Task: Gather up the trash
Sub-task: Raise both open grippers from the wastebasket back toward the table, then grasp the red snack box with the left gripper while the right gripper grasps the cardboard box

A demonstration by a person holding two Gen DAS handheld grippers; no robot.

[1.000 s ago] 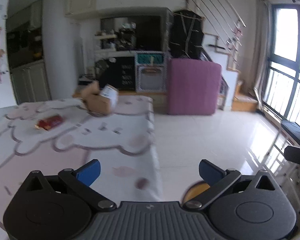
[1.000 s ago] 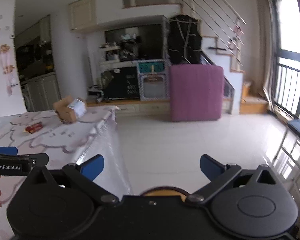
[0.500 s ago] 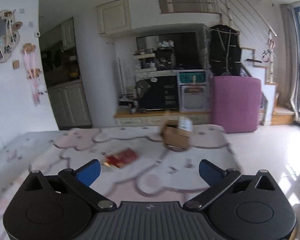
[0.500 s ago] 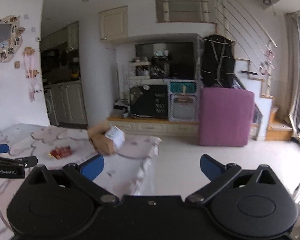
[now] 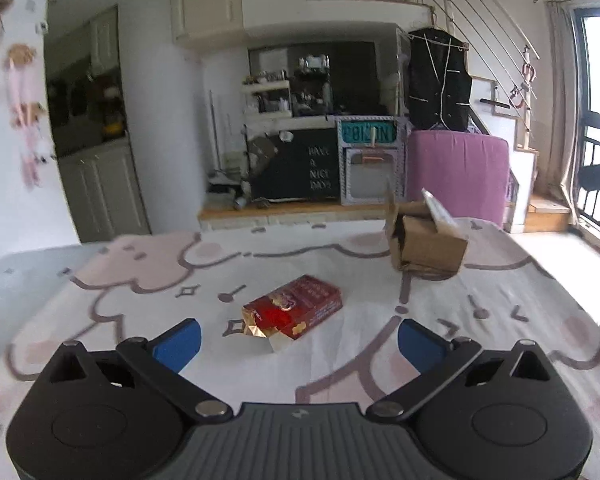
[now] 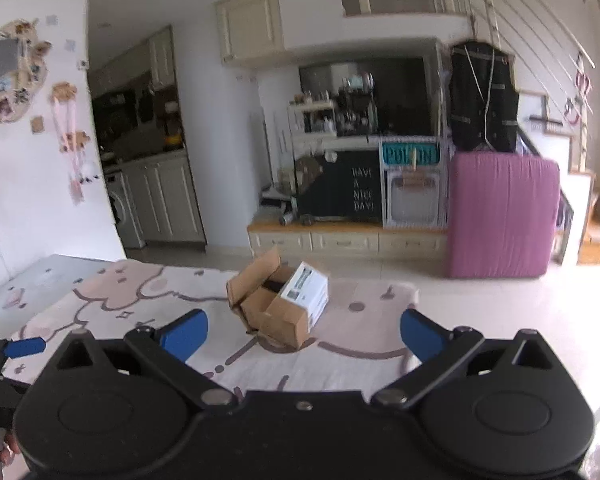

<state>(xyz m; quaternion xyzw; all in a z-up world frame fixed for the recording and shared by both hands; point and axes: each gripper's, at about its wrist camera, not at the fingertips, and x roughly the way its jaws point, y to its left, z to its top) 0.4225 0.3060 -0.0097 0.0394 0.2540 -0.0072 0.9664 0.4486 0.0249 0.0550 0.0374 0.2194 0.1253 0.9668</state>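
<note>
Looks like the approach step: both grippers, left gripper (image 5: 298, 338) and right gripper (image 6: 304, 330), hang with fingers wide and empty over the bench (image 5: 520, 292), red snack packet (image 5: 294, 311) mid-bench, cardboard box (image 5: 426, 242) by the far edge, so next is dropping onto the packet.

One red snack packet (image 5: 293, 311), one cardboard box (image 5: 426, 240), one table (image 5: 500, 300).

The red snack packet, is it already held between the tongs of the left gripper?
No, the red snack packet lies on the table ahead of the open left gripper.
</note>
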